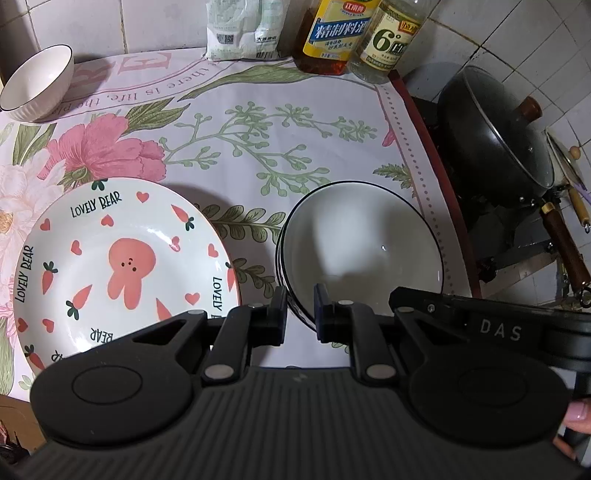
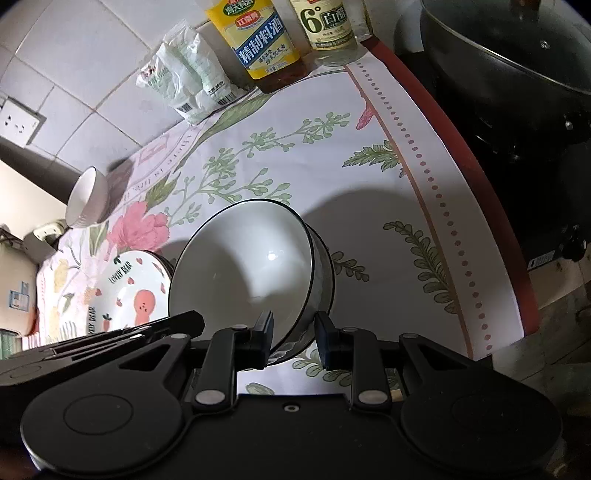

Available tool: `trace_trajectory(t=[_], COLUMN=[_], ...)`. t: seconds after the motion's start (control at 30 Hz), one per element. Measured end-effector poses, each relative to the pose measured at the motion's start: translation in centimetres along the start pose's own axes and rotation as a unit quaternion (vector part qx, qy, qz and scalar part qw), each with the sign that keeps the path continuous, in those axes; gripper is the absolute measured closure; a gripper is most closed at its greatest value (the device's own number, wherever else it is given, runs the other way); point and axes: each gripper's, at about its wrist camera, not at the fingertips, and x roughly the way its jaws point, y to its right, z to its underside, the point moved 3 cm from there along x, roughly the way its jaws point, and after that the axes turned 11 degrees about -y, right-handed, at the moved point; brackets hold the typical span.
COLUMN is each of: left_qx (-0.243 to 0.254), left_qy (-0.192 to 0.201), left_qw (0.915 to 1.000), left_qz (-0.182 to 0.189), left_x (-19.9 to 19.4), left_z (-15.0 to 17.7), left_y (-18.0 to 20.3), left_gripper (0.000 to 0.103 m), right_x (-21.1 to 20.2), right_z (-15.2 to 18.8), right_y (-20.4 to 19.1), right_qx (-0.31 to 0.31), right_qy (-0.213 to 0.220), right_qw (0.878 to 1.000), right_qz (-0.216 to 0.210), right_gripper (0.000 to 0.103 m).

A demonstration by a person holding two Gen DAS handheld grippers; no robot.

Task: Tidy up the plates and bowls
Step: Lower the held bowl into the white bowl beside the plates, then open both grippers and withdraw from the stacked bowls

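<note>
A stack of white bowls with dark rims [image 1: 360,243] sits on the floral tablecloth; it also shows in the right wrist view [image 2: 255,269]. My left gripper [image 1: 300,314] has its jaws on either side of the stack's near rim, a narrow gap between them. My right gripper [image 2: 293,338] straddles the rim from the other side, with daylight around the rim. A rabbit plate [image 1: 118,266] lies left of the stack, also seen in the right wrist view [image 2: 129,291]. A small ribbed white bowl [image 1: 38,83] stands at the far left corner.
Two bottles [image 1: 336,29] and a white bag [image 1: 243,29] stand against the tiled back wall. A black lidded wok [image 1: 495,133] sits on the stove beyond the table's right edge [image 1: 436,166]. A wall socket [image 2: 18,123] is at the left.
</note>
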Motion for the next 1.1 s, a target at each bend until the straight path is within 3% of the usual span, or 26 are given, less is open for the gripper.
trace_trajectory(t=[0.17, 0.37, 0.47, 0.8, 0.97, 1.1], left_qx=[-0.005, -0.007, -0.002, 0.013, 0.025, 0.031], left_qy=[-0.012, -0.017, -0.013, 0.024, 0.037, 0.05], left_qw=[0.9999, 0.9998, 0.9999, 0.9996, 0.999, 0.9983], left_qz=[-0.003, -0.005, -0.003, 0.007, 0.006, 0.001], left_x=[0.5, 0.5, -0.3, -4.3, -7.5, -10.0], left_z=[-0.4, -0.4, -0.1, 2.4, 4.0, 5.2], left_y=[0.1, 0.4, 0.7, 0.9, 0.9, 0.5], left_gripper=[0.089, 0.086, 0.08, 0.071, 0.07, 0.064], right_x=[0.1, 0.0, -0.9, -4.4, -6.4, -8.1], right_z=[0.2, 0.5, 0.7, 2.4, 4.0, 5.4], right_y=[-0.3, -0.6, -0.9, -2.5, -3.4, -4.6], right_qx=[-0.022, -0.048, -0.068, -0.144, -0.15, -0.171], right_qy=[0.007, 0.024, 0.048, 0.076, 0.077, 0.088], right_qw=[1.0, 0.998, 0.996, 0.985, 0.985, 0.98], right_qz=[0.007, 0.025, 0.041, 0.063, 0.028, 0.044], right_gripper=[0.065, 0.063, 0.053, 0.048, 0.048, 0.048])
